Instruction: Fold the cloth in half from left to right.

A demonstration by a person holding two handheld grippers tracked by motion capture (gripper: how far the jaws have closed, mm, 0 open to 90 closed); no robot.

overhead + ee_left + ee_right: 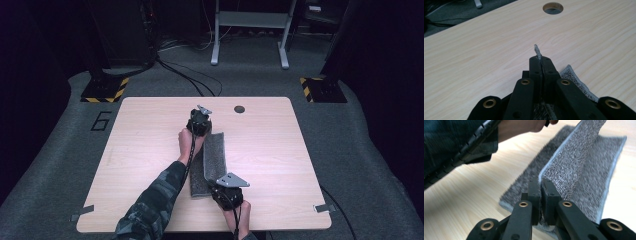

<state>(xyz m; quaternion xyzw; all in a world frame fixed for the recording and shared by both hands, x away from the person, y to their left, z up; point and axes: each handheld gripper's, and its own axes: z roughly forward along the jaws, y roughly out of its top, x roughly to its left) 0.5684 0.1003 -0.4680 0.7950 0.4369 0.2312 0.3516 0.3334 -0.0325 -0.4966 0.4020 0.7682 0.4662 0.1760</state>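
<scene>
A grey fuzzy cloth (214, 155) lies lengthwise at the middle of the light wooden table (140, 150), one long edge lifted and folded over. My left gripper (200, 122) holds its far end; in the left gripper view the jaws are shut on the cloth (574, 80), a corner of which pokes out past the left gripper (540, 58). My right gripper (227, 192) holds the near end. In the right gripper view the right gripper (540, 183) pinches the raised edge of the cloth (576, 160), which runs away toward the other hand (524, 127).
A round hole (239, 109) is in the table near its far edge, and the hole (553, 7) lies ahead of the left gripper. Cables (190, 75) run over the grey floor behind the table, beside a metal frame (250, 30). Bare tabletop lies left and right of the cloth.
</scene>
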